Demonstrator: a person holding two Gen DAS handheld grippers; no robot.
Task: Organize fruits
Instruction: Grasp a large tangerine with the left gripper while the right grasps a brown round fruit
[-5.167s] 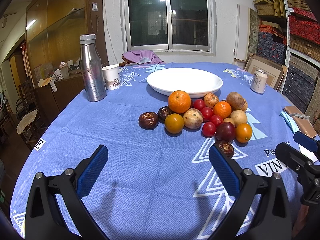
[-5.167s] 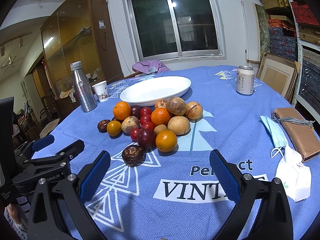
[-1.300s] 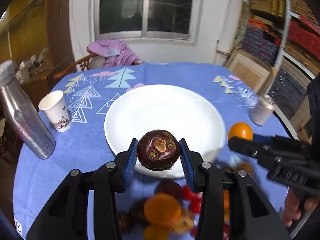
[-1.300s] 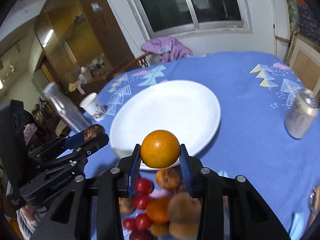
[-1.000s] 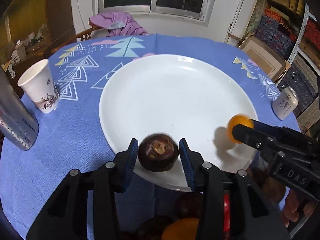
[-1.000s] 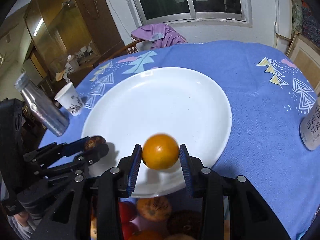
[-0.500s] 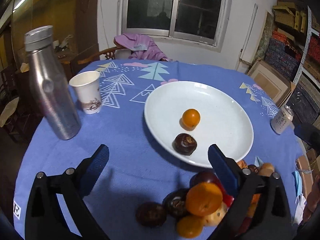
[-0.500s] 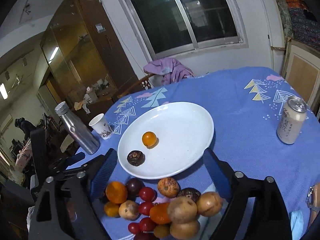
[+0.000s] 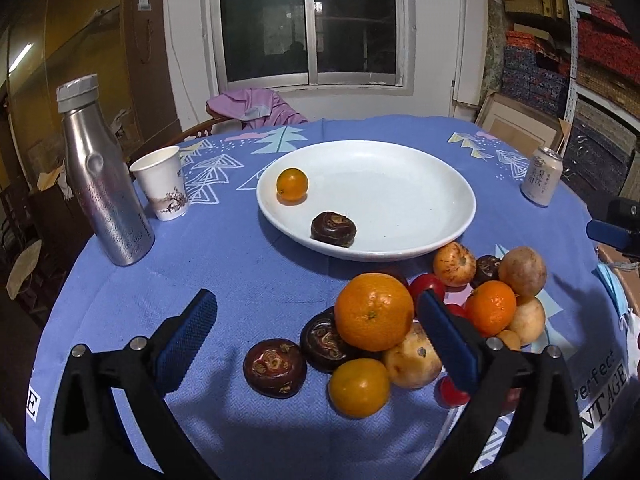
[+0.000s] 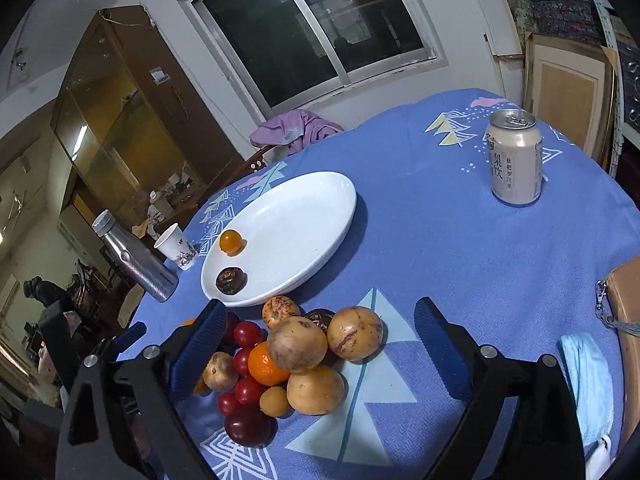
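Note:
A white plate (image 9: 440,184) sits mid-table with a small orange fruit (image 9: 292,185) and a dark brown fruit (image 9: 333,229) lying in it. In front of the plate is a pile of fruit topped by a big orange (image 9: 374,311). My left gripper (image 9: 316,304) hovers open over the near side of the pile, holding nothing. The right wrist view shows the same plate (image 10: 304,216), the orange fruit (image 10: 231,241), the dark fruit (image 10: 231,280) and the pile's tan fruits (image 10: 296,344). My right gripper (image 10: 320,308) is open and empty above the pile.
A steel bottle (image 9: 100,184) and a paper cup (image 9: 162,184) stand left of the plate. A drink can (image 10: 515,158) stands at the far right. A brown pouch (image 10: 624,308) and a blue face mask (image 10: 588,376) lie at the right edge.
Both grippers let go of their fruits, the dark one and the small orange one, which now lie in the plate. Both opened wide and drew back over the pile.

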